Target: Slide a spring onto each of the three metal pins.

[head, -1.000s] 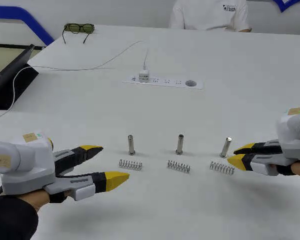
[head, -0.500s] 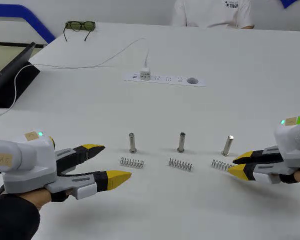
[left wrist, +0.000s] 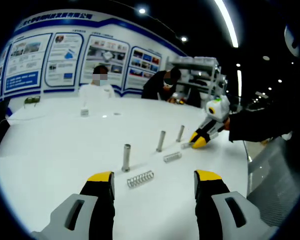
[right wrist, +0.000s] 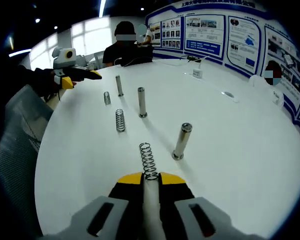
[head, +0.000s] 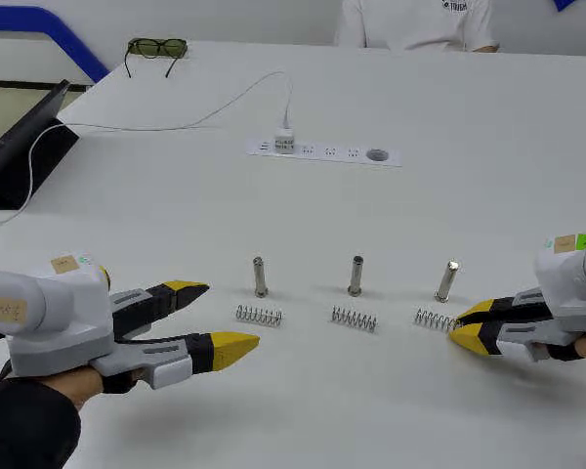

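Note:
Three metal pins stand upright in a row on the white table: left pin [head: 260, 277], middle pin [head: 355, 276], right pin [head: 446, 281]. In front of each lies a spring: left spring [head: 259, 315], middle spring [head: 354, 319], right spring [head: 433, 319]. My right gripper [head: 469, 324] is low at the right spring's outer end. In the right gripper view my right gripper [right wrist: 150, 181] has its yellow tips closed on the near end of that spring [right wrist: 148, 159], beside the right pin [right wrist: 182, 141]. My left gripper [head: 220, 315] [left wrist: 154, 179] is open, just short of the left spring [left wrist: 140, 179] and left pin [left wrist: 126, 157].
A white power strip [head: 322, 151] with a cable lies beyond the pins. Dark glasses [head: 156, 47] rest at the far left corner. A black device [head: 24, 147] leans at the table's left edge. A person in white [head: 410, 24] sits across the table.
My right gripper has moved in and down to the right spring's outer end, with its tips now on it. My left gripper has stayed open in place.

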A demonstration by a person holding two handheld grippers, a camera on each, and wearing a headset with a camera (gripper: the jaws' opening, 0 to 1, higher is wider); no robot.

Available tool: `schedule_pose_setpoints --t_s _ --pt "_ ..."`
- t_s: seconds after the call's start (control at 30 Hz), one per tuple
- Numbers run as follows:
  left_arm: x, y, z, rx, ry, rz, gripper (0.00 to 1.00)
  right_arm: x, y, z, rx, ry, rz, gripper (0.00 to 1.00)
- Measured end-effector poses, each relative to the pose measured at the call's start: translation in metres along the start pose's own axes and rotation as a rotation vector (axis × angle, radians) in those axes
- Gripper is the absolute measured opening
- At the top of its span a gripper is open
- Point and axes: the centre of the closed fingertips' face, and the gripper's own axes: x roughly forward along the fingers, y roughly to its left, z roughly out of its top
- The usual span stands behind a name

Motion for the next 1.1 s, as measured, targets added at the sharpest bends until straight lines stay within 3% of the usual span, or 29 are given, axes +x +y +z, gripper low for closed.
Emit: schedule_pose_setpoints --t_s 0.67,0.93,1.1 --pt "0.006 -0.015 0.005 0.031 0.003 -0.049 0.62 -0.018 0.01 0.034 -0.051 -0.013 -0.005 0.11" --pt "0.015 -0.03 0.004 0.079 0.029 -0.11 0.57 -0.022 0.017 0.047 -0.068 0.001 0.006 0.11" --pt "0.025 -0.04 0.009 0.121 0.039 -0.158 0.53 -0.024 0.028 0.058 -0.082 0.012 0.031 0.11"
